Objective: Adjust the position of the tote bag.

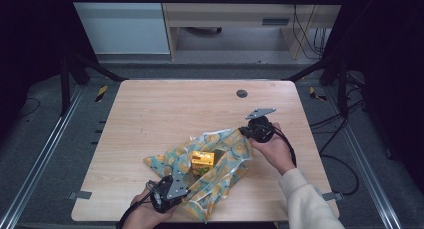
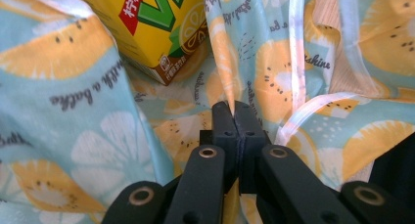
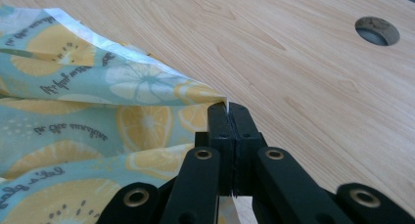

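Both tongs point(image 2: 234, 117) point(image 3: 228, 117) clamped on bag point(image 1: 225, 161)

Behind your wooden table point(image 1: 150, 109), grey floor point(image 1: 50, 154) runs to a pale wooden desk point(image 1: 225, 14); black frame posts point(image 1: 65, 84) flank the table.

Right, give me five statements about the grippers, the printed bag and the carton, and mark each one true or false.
1. The left gripper is shut on the fruit-print bag. True.
2. The right gripper hangs open above the table. False: it is shut on the bag's edge.
3. A yellow drink carton sits inside the bag. True.
4. The carton is blue. False: it is yellow with green and red print.
5. The table has a round hole near its far edge. True.
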The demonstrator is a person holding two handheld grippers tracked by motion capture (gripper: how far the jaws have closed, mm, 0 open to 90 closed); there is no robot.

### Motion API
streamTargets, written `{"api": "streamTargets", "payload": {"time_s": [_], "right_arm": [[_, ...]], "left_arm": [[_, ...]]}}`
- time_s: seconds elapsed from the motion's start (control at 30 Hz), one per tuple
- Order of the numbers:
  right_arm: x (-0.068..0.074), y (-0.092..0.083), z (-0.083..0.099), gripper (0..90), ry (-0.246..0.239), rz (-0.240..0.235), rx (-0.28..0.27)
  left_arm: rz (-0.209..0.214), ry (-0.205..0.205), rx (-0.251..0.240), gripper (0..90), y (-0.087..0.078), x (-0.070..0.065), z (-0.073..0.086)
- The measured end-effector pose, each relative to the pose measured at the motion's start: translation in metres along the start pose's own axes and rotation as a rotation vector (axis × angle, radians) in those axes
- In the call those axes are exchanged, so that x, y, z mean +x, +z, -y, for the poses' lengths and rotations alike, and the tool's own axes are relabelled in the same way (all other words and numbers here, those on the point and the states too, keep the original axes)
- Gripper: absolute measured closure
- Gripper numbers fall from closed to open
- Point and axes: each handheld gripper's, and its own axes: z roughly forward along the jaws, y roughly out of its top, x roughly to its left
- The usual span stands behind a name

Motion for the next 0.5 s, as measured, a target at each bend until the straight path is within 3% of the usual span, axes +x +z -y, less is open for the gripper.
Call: {"api": "streamTargets", "payload": {"time_s": [0.5], "right_arm": [[-0.0108, 0.0098, 0.0077, 90.0, -0.01, 0.038, 0.046]], "left_arm": [[0.008, 0.013, 0.017, 90.0, 0.0009, -0.0025, 0.0018]]}}
